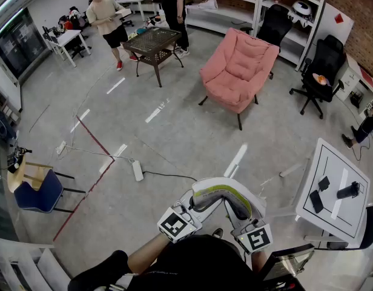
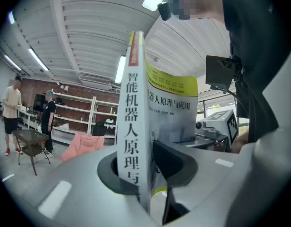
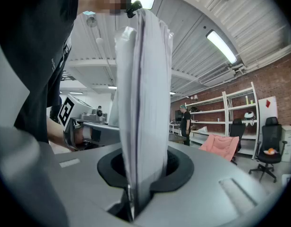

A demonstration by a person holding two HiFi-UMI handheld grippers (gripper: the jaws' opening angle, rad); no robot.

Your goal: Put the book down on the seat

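Left hand-held gripper [image 2: 143, 173] pinches book [image 2: 133, 117] spine (title legible); right hand-held gripper [image 3: 140, 176], page edges.

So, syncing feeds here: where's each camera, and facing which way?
Head view: on the person's head, facing steeply down; pink armchair ahead, forearms, book below.
Left gripper view: on the left gripper, along jaws clamping the spine; torso right.
Right gripper view: on the right gripper, along jaws clamping the pages; torso left.
Shared: book, pink armchair.
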